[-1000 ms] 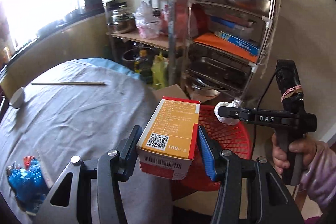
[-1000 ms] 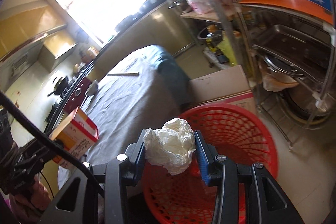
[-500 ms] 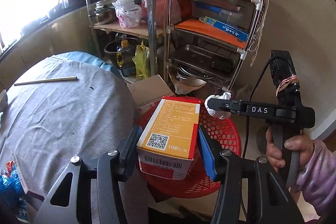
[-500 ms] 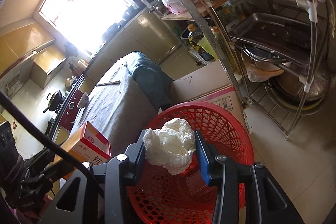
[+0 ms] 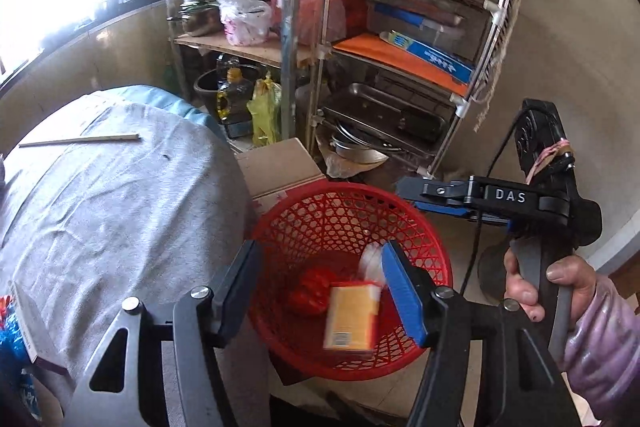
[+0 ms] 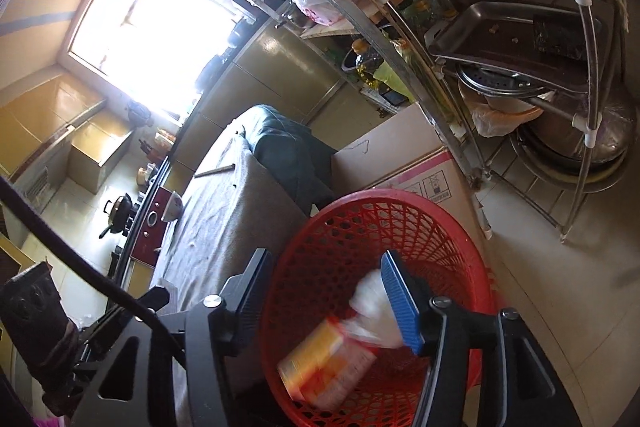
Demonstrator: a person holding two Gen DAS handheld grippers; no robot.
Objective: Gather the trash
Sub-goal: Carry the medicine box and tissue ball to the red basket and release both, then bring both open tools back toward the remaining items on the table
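The red mesh basket point(image 5: 348, 189) point(image 6: 400, 194) stands on the floor beside the table. My left gripper point(image 5: 320, 291) hovers over it, its jaws opening with nothing pressed between them. Below them the orange and white carton point(image 5: 352, 319) point(image 6: 324, 367) is blurred, dropping inside the basket. My right gripper point(image 6: 326, 291) is also above the basket, jaws opening. The crumpled white tissue point(image 6: 372, 303) point(image 5: 370, 261) is blurred beside its blue pad, loose and falling. In the left wrist view the right gripper point(image 5: 408, 193) shows side-on over the far rim, held by a hand point(image 5: 532, 291).
A round table under a grey cloth point(image 5: 100, 207) lies left of the basket, with a thin stick point(image 5: 80, 139) and a blue wrapper point(image 5: 8, 339) on it. A cardboard box point(image 5: 276, 163) and a metal rack point(image 5: 400, 67) of pans stand just behind. A red object point(image 5: 312, 291) lies in the basket.
Both grippers swung further over the basket and their jaws spread. The carton left the left jaws and the tissue left the right jaws; both now drop into the basket.
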